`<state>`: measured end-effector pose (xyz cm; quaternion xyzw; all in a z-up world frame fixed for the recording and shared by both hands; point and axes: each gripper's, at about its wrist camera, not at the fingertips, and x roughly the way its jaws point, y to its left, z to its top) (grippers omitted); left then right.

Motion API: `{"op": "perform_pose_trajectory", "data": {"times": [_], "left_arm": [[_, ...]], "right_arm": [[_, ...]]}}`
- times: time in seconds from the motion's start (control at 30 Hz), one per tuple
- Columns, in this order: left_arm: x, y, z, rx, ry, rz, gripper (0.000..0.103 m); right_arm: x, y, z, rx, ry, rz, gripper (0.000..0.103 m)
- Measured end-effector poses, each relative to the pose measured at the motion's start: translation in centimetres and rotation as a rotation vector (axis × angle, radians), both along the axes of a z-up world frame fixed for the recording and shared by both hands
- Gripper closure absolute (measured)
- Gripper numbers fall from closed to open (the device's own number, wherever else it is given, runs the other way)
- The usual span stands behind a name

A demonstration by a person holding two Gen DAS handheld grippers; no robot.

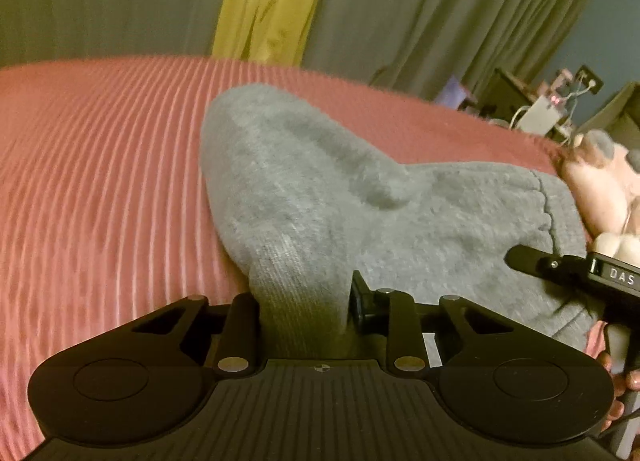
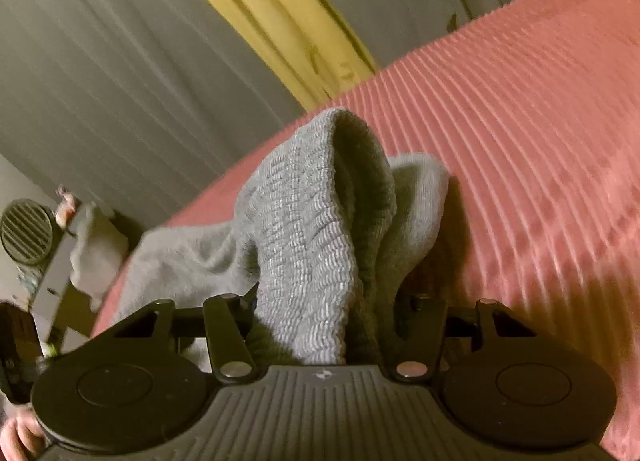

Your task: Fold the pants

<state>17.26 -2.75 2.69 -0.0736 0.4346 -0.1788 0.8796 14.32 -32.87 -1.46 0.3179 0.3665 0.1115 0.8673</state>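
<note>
So the left gripper point(image 1: 306, 301) was at the left, and its jaws pinched a thin, smooth bit of the grey pants point(image 1: 320, 197), maybe a leg end. That bit was pulled up off the pink bed point(image 1: 100, 181), and the rest of the pants still lay on the bed behind it, in a soft heap that ran off to the right. Next to it came the right gripper point(image 2: 320, 325), with its jaws set wider and pinching the thick ribbed waistband point(image 2: 308, 229), which stood up in a tall loop. Both ends of the pants looked held and raised, with the middle sagging down onto the bed.

I think the fold was only at its start. The two ends were picked up, but no end was laid over the other yet, and the pants were bunched, not flat. What was left, I guess, was to bring the held ends across, lay them down neatly and smooth the cloth.

Some things were hard to see. Both views were blurry. The tips of the jaws were covered by cloth, so I could not see how deep they bit. The far legs of the pants were hidden in the heap. At the right edge a pink soft toy point(image 1: 600, 181) was cut off
</note>
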Motion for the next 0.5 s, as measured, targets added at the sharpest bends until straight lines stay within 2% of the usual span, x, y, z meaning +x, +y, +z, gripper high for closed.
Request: {"op": "perform_pose_trajectory", "data": {"times": [0.1,0.17,0.2,0.23,0.27,0.3,0.33,0.37,0.5], "left_arm": [[1.4,-0.6,1.8,-0.002,-0.054,0.010,0.072],[2.5,-0.7,2.7,-0.001,-0.093,0.043,0.066],[3.0,-0.8,2.9,0.006,-0.106,0.065,0.053],[3.2,-0.7,3.1,0.038,-0.120,0.108,0.036],[3.2,-0.6,3.2,0.101,-0.144,0.164,0.027],[2.9,-0.5,3.3,0.160,-0.173,0.198,0.015],[2.4,-0.5,3.1,0.205,-0.198,0.198,0.013],[1.7,-0.5,2.6,0.237,-0.207,0.172,0.013],[-1.5,-1.6,-1.3,0.334,-0.165,0.046,0.010]], "right_arm": [[1.7,-0.3,1.7,-0.002,-0.039,-0.017,0.047],[3.1,-0.6,2.8,-0.007,-0.070,-0.038,0.045],[3.8,-0.8,3.3,-0.026,-0.078,-0.052,0.042],[4.6,-1.0,3.7,-0.061,-0.087,-0.077,0.030],[4.9,-1.2,4.0,-0.100,-0.089,-0.117,0.015],[4.7,-1.5,4.3,-0.148,-0.098,-0.189,0.010],[4.5,-1.8,4.5,-0.177,-0.113,-0.248,0.004],[4.0,-2.1,4.5,-0.192,-0.129,-0.285,0.004],[2.6,-2.5,2.0,-0.152,-0.036,-0.213,0.004]]}}
